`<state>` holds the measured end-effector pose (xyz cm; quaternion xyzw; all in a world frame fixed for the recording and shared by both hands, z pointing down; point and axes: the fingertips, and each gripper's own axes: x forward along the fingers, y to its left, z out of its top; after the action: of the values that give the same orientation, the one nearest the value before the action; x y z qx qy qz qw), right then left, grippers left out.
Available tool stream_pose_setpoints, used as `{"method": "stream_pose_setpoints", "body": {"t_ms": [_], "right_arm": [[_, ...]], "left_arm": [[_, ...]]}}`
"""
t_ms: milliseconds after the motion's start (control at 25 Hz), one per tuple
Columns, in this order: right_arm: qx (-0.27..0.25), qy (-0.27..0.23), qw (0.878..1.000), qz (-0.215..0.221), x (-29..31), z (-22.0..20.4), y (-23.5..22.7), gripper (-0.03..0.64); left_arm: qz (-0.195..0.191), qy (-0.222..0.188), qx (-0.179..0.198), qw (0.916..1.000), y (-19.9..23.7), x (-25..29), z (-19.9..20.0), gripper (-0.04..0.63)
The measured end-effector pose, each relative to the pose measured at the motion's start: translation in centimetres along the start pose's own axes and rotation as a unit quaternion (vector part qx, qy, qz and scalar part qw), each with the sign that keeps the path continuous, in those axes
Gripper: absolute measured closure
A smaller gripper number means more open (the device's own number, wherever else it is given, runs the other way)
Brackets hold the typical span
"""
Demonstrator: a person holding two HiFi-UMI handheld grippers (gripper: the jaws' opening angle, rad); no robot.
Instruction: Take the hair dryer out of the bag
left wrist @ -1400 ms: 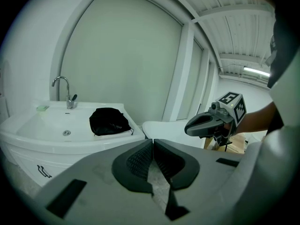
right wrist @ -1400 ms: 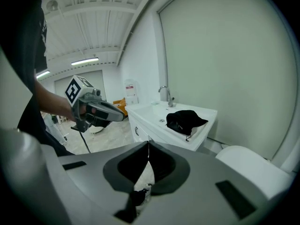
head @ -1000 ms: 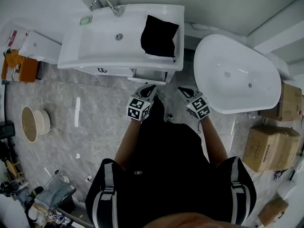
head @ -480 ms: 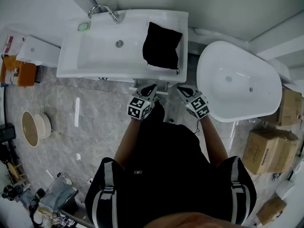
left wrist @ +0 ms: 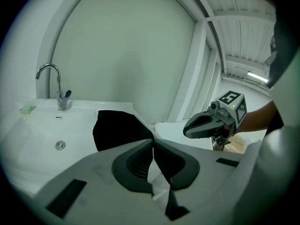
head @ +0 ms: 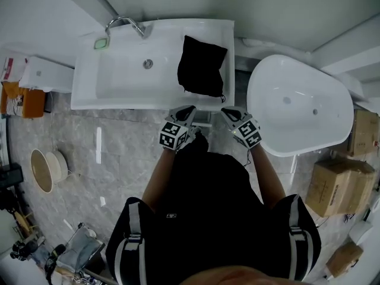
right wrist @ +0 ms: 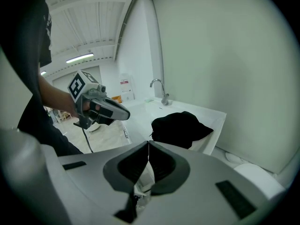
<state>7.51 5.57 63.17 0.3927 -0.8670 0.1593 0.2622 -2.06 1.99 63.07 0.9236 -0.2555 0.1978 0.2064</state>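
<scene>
Left claw (head: 188, 109) and right claw (head: 228, 111) both pressed together, empty, just short of washbasin (head: 113, 103) rim.
Approach step. Black bag (head: 202, 67) lies on washbasin's right side; hair dryer unseen, presumably inside. Next: spread a claw, grip bag.

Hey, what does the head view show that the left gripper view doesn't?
Only the head view: the round bowl on the tiled floor. Only the left gripper view: the left tongs' jaws pressed together with nothing between them, and a ceiling strip light. Both: the black bag on the sink, the faucet, the right tongs.
</scene>
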Motion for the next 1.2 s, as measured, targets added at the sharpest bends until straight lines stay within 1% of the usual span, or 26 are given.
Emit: {"method": "stream_pose_setpoints", "body": {"t_ms": [120,280,480,800,960,1000,1080,1120,1160,1200], "right_arm": [[-0.002,0.003,1.000,-0.002,0.9,0.4,-0.6,0.557],[-0.006,-0.001,1.000,-0.006,2.5,1.9,-1.7,0.557],[-0.015,0.003,1.000,-0.008,4.2,3.0,-2.1,0.557],[-0.030,0.035,0.999,-0.008,7.6,2.6,-2.2,0.557],[-0.062,0.067,0.996,-0.013,9.7,2.1,-2.0,0.551],[-0.071,0.074,0.995,-0.014,10.3,1.7,-2.0,0.521],[-0.080,0.079,0.994,-0.012,11.5,1.0,-2.2,0.409],[-0.082,0.083,0.993,-0.013,12.0,1.0,-2.4,0.369],[-0.089,0.091,0.992,-0.017,12.4,1.0,-2.7,0.355],[-0.106,0.105,0.989,-0.023,12.8,0.8,-3.0,0.345]], "left_arm": [[-0.006,0.000,0.004,1.0000,0.9,0.6,0.6,0.577],[-0.011,0.002,0.012,0.9999,2.5,1.0,1.6,0.577],[-0.015,0.002,0.014,0.9998,4.4,1.4,2.3,0.577],[-0.024,-0.005,0.013,0.9996,7.0,1.8,2.8,0.577],[-0.019,-0.008,0.003,0.9998,8.4,1.4,2.6,0.577],[-0.017,-0.009,0.001,0.9998,8.7,1.3,2.5,0.577],[-0.013,-0.012,-0.001,0.9998,9.3,1.1,2.4,0.577],[-0.010,-0.014,-0.002,0.9999,9.6,1.0,2.5,0.577],[-0.005,-0.015,-0.003,0.9999,9.8,0.9,2.5,0.577],[0.000,-0.016,-0.005,0.9999,10.1,0.7,2.4,0.577]]}}
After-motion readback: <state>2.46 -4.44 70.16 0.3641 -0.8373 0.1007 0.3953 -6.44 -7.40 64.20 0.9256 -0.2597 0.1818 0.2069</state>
